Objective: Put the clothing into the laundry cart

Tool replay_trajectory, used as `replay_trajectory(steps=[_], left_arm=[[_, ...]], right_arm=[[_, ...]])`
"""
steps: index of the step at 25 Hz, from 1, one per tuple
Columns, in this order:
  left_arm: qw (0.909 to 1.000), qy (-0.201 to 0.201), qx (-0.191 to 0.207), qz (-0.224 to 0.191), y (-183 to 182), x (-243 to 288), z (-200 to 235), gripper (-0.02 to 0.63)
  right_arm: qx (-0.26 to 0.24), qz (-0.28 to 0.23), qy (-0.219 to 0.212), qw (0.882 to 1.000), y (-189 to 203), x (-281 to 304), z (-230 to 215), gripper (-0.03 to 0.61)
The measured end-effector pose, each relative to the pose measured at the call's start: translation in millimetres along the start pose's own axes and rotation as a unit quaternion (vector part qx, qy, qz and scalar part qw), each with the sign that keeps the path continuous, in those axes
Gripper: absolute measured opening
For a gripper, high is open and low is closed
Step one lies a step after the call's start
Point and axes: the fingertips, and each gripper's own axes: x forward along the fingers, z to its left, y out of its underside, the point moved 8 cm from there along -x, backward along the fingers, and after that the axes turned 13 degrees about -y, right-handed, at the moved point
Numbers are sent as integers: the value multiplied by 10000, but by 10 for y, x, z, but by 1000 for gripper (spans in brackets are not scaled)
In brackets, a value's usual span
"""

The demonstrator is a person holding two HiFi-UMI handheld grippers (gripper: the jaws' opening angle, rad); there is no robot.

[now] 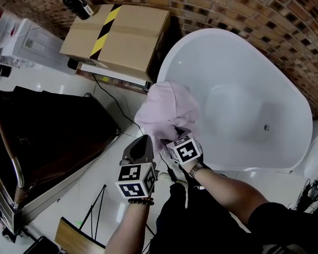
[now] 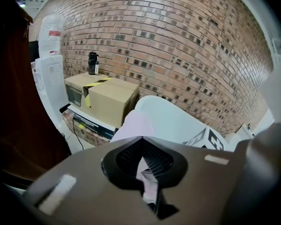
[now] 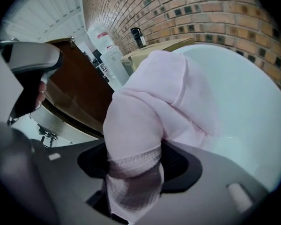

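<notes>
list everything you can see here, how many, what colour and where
garment: 1, pale pink, draped over the bathtub's near rim
bathtub: 1, white, against the brick wall
cardboard box: 1, brown with black-yellow tape, left of the bathtub
bottle: 1, black, on the box
laundry cart: 1, dark with metal frame, far left
water dispenser: 1, white, beyond the cart
cable: 1, black, between cart and box
left gripper: 1, grey, shut on the garment's lower edge
right gripper: 1, grey, shut on the garment's cuff
</notes>
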Motion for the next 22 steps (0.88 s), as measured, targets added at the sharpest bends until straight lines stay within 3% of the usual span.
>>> replay_trajectory(steps=[8, 11, 16, 22], left_arm=[[10000, -15, -1, -90, -100, -91, -56, -2], [9999, -62, -2, -129, -160, -159, -58, -2], [9996, -188, 19, -231, -321, -351, -77, -2], [9981, -436, -43, -440, -569, -691, -32, -2]], right_arm=[[-17, -179, -50, 9998, -76, -191, 83, 212], [-207, -267, -1, 9994, -159, -318, 138, 98], [-354, -259, -124, 9990, -291, -491, 271, 84], [-621, -668, -388, 9951, -658, -929, 630, 81]])
